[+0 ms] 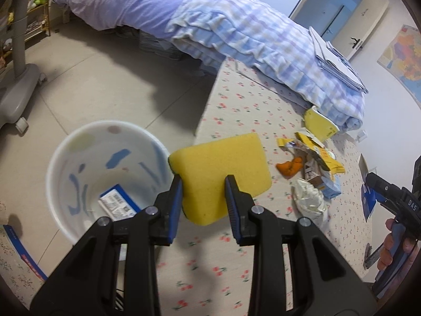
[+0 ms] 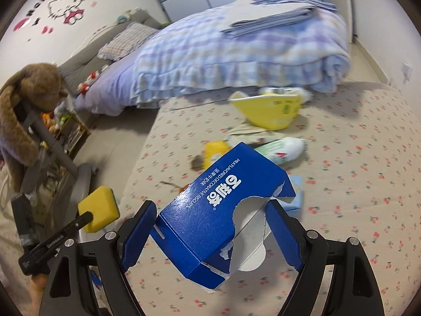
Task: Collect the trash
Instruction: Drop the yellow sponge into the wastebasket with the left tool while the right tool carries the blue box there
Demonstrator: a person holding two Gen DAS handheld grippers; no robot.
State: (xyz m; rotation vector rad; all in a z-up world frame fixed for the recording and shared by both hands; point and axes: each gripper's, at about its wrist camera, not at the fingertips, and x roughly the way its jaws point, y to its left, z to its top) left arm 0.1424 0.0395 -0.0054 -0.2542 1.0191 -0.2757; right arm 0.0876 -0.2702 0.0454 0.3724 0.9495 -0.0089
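My left gripper (image 1: 204,184) is shut on a yellow sponge (image 1: 223,173) and holds it above the mat, just right of a white bin (image 1: 79,144) on the floor. A blue box (image 1: 119,205) lies inside the bin. My right gripper (image 2: 210,216) is shut on a torn blue biscuit box (image 2: 218,210), lifted above the mat. The right wrist view also shows the sponge (image 2: 101,209) in the left gripper (image 2: 86,217) at lower left. A pile of trash (image 1: 310,166) lies on the mat: yellow wrappers, an orange peel, a white bag.
A cherry-print mat (image 1: 250,110) covers the floor beside a bed with a folded plaid quilt (image 1: 263,39). A yellow carton (image 2: 268,108) and a white packet (image 2: 284,148) lie on the mat. A grey wheeled stand (image 1: 15,84) is at left.
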